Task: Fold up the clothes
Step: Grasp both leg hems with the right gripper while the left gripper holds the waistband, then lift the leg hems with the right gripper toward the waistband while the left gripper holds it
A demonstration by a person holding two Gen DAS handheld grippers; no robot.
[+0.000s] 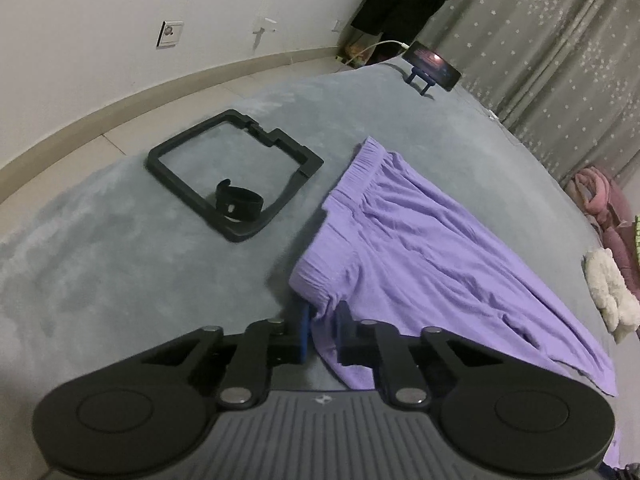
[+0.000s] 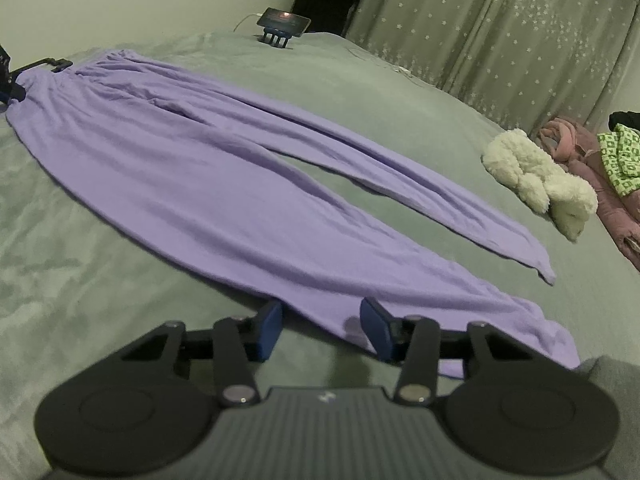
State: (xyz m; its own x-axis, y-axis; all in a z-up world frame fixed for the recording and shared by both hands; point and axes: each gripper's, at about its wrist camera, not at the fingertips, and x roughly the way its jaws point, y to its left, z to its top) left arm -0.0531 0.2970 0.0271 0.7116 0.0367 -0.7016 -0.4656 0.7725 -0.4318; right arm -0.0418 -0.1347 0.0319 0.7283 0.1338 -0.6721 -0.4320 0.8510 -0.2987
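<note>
Purple trousers [image 2: 200, 168] lie flat on a grey bed cover [image 2: 100, 280], waistband at the far left, both legs running to the right. In the left wrist view my left gripper [image 1: 323, 332] is shut on the near corner of the waistband, with the bunched purple trousers [image 1: 420, 240] pinched between its blue pads. My right gripper [image 2: 320, 328] sits at the near edge of the lower trouser leg, close to the hem. Its blue pads stand apart with the cloth edge between them, not pressed.
A black square frame [image 1: 236, 168] with a black strap [image 1: 240, 200] inside lies left of the waistband. A phone on a stand [image 2: 284, 22] stands at the far bed edge. A white fluffy item [image 2: 540, 176], pink clothes [image 2: 580, 152] and a green patterned cloth [image 2: 620, 152] lie at the right.
</note>
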